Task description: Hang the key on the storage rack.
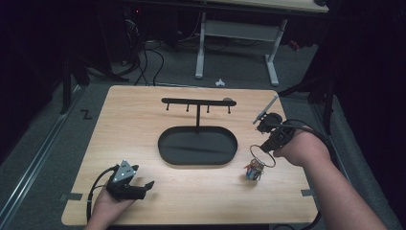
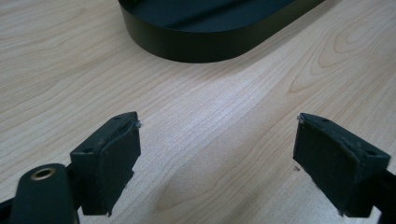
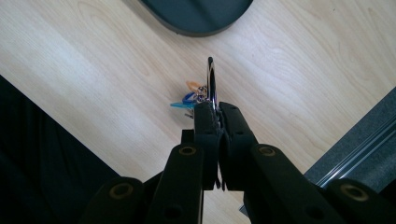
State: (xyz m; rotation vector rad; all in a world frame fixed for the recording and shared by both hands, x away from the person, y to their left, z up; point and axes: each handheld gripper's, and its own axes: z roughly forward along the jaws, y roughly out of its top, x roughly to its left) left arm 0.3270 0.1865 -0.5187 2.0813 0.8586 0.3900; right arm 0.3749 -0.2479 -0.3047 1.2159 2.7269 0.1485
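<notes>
We pinch the key ring (image 1: 262, 155) tight in our right gripper (image 3: 217, 109) at 3 o'clock, likely for the rack (image 1: 198, 101), while our left gripper (image 2: 217, 158) waits wide apart.

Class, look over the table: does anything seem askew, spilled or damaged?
Nothing stands out. The black hook stand sits upright in its oval tray, and the key ring is simply pinched by the right gripper. The left gripper is open.
</notes>
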